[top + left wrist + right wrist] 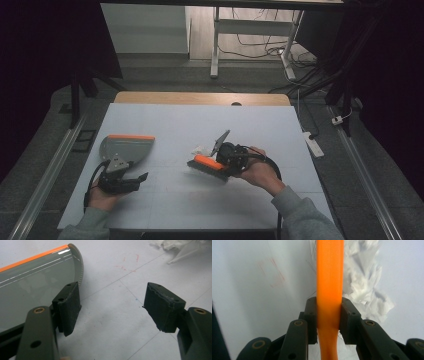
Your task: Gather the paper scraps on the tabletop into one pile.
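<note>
A grey dustpan [125, 148] with an orange front lip lies on the white table at the left. My left gripper [135, 181] hovers just in front of it, open with nothing between its jaws; the dustpan [37, 280] fills the upper left of the left gripper view. My right gripper [225, 159] is shut on the orange handle [329, 285] of a hand brush [207, 165] near the table's middle, bristles down. A heap of white paper scraps [364, 287] lies beside the brush, also seen as scraps [200, 150] just behind it.
The white table top [200, 120] has a wooden strip at its far edge. A power strip [312, 142] lies on the floor at the right. Desk legs and cables stand behind the table. Faint red marks [125, 263] show on the table surface.
</note>
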